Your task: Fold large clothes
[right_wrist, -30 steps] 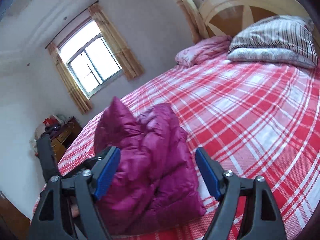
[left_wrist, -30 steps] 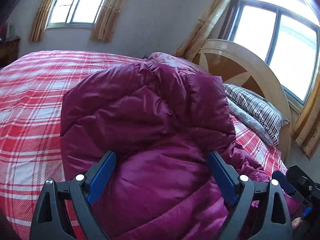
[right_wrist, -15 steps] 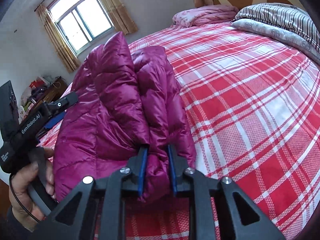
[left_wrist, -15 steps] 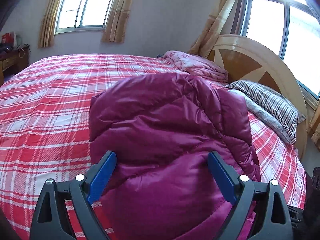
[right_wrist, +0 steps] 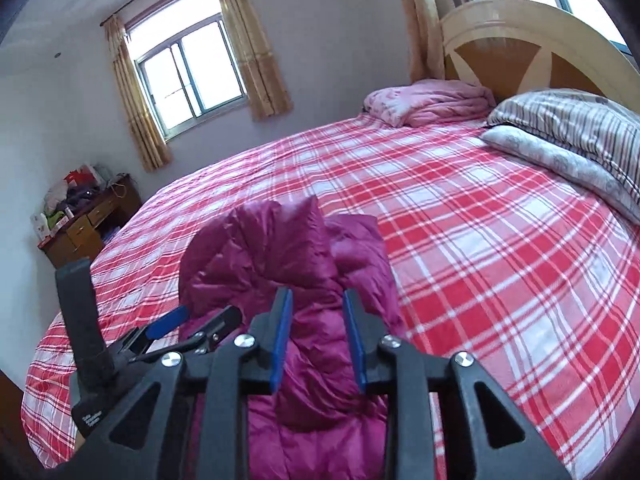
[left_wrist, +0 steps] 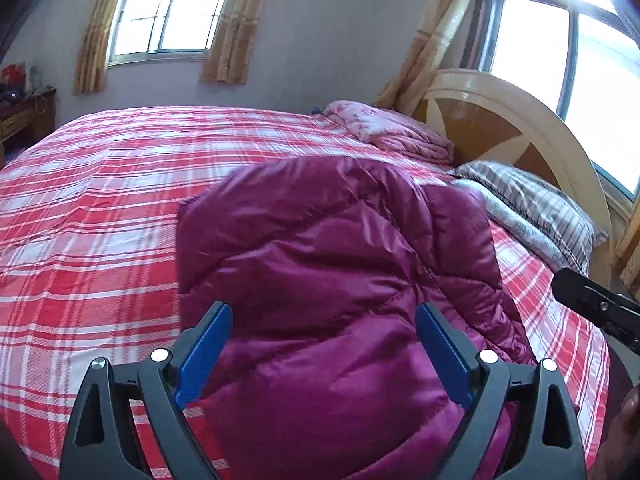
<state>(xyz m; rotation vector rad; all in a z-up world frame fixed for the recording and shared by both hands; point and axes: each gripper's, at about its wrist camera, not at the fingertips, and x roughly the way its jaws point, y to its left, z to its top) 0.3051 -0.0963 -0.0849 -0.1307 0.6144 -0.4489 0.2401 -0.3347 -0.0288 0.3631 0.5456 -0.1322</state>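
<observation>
A magenta puffer jacket lies bunched and folded on the red plaid bed. My left gripper hangs open just above the jacket's near part, its blue pads wide apart and clear of the fabric. In the right wrist view the jacket sits near the bed's front edge. My right gripper has narrow jaws that are opening. A fold of the jacket shows between them, and the pads do not seem to press on it. The left gripper appears at that view's left, in a person's hand.
A folded pink quilt and striped pillows lie by the wooden headboard. A cluttered wooden desk stands against the far left wall. The right gripper's black body juts in at the left wrist view's right edge.
My right gripper went from wide open to pinched on a jacket fold, then widened slightly and drew back upward. The jacket now lies lower and flatter. The left gripper stayed open.
</observation>
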